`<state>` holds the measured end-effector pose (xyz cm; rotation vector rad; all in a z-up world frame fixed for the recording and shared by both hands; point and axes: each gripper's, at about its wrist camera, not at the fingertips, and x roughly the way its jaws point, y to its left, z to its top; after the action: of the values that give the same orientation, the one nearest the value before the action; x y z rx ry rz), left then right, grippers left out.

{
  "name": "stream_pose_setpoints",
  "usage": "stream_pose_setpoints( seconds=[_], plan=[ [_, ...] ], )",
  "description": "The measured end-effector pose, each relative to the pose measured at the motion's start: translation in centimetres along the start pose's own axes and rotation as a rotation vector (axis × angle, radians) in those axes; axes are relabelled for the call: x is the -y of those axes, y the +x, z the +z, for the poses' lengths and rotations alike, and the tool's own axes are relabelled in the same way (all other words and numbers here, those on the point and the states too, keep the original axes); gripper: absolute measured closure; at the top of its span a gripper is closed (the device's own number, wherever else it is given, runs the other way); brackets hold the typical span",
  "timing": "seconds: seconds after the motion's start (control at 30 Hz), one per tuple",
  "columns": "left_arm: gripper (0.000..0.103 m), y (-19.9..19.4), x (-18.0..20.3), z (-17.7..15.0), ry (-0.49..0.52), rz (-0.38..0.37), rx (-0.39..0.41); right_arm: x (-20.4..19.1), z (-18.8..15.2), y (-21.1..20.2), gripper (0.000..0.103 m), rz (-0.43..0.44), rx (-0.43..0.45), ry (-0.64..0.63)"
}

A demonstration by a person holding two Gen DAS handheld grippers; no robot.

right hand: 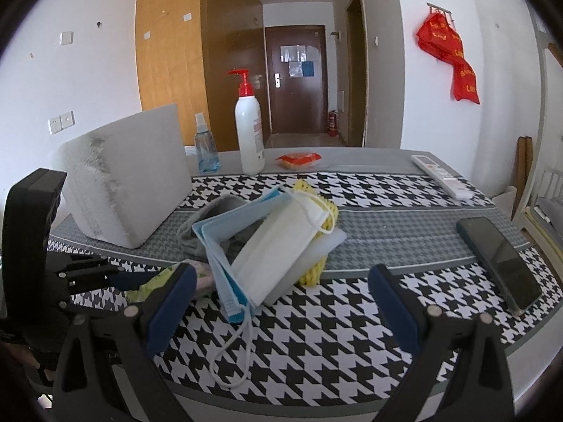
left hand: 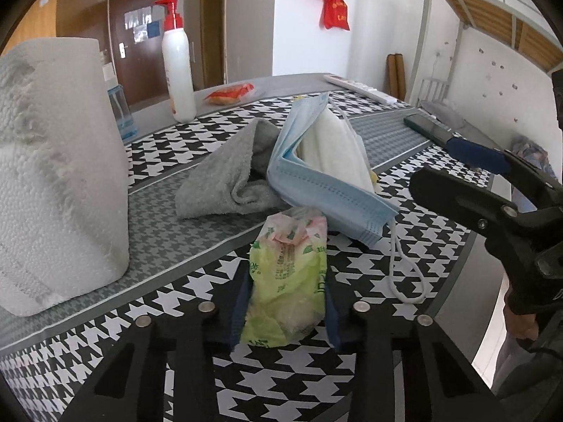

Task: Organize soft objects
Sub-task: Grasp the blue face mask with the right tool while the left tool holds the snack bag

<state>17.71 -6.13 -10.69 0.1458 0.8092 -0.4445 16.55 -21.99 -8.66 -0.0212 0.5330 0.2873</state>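
Observation:
My left gripper (left hand: 286, 307) is shut on a small green tissue pack (left hand: 288, 274), its blue pads pressed against both sides just above the houndstooth tablecloth (left hand: 316, 379). Beyond it lie a crumpled grey cloth (left hand: 225, 176), a folded blue mask (left hand: 316, 183) and a white mask (left hand: 334, 147). In the right wrist view the masks (right hand: 278, 246) rest on a yellow sponge (right hand: 316, 267). My right gripper (right hand: 281, 302) stands open, wide, just in front of that pile, holding nothing. The left gripper (right hand: 105, 277) with the pack shows at the left there.
A big white paper towel pack (left hand: 52, 176) stands at the left. A pump bottle (left hand: 177, 70), spray bottle (right hand: 206, 151) and orange packet (right hand: 299, 160) stand at the back. A remote (right hand: 443, 176) and phone (right hand: 499, 260) lie at the right.

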Motion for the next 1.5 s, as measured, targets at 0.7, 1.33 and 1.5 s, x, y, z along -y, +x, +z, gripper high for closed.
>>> stream_pose_setpoints(
  seconds=[0.7,1.33,1.5],
  plan=[
    [0.07,-4.2,-2.9,-1.9,-0.08,0.072,0.092,-4.0,1.7,2.1,0.003,0.058,-0.051,-0.114],
    [0.07,-4.3,-4.1,-1.7,-0.12,0.098,0.102,-5.3,2.0,5.2,0.039,0.124,-0.159,-0.165],
    [0.07,-4.1,-4.4,-1.6,-0.127,0.091,0.1,-5.3,1.9,5.7,0.057,0.129,-0.183,-0.163]
  ],
)
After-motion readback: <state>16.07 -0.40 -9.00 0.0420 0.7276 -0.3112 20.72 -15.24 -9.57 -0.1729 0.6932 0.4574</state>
